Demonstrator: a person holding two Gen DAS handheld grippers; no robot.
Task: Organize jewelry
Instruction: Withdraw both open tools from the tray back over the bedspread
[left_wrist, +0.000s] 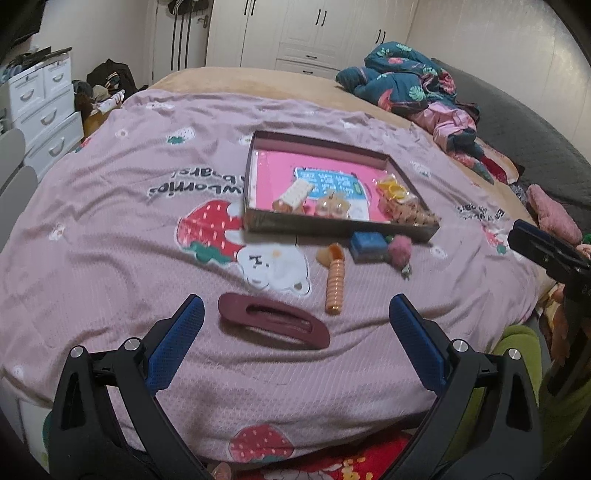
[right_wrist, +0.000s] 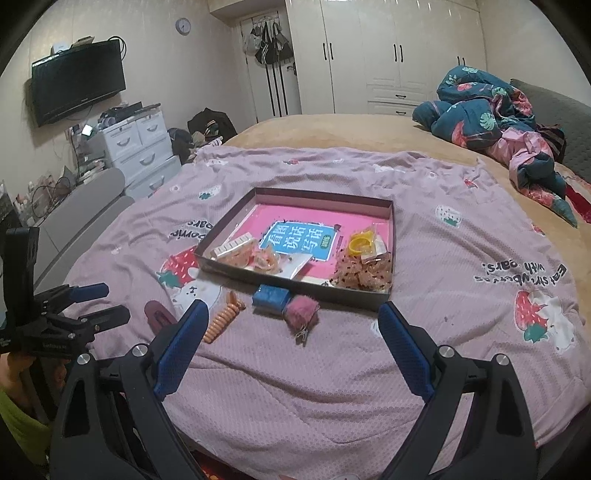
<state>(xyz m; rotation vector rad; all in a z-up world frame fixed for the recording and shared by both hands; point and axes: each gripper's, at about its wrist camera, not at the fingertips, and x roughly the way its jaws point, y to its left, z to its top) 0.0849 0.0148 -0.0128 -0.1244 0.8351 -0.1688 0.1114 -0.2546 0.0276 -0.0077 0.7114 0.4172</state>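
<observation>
Both tongs hang spread and empty over the bed (left_wrist: 92, 221), which suggests a pause between pickups. The left tongs (left_wrist: 295, 321) have the maroon hair clip (left_wrist: 273, 325) lying flat on the pink sheet directly between and just ahead of their tips, so it looks like the next thing to be gathered. Further ahead lies the ribbed orange clip (left_wrist: 334, 280), then a small blue box (left_wrist: 369, 245) and a fluffy pink bobble (left_wrist: 399, 251), all loose just outside the near wall of the shallow tray (left_wrist: 332, 225). The right tongs (right_wrist: 291, 325) face the bobble and blue box, which sit between their tips and the tray. Inside the tray, further clips and a yellow ring-like piece already lie on a pink book, so the tray seems to be the collecting place.
</observation>
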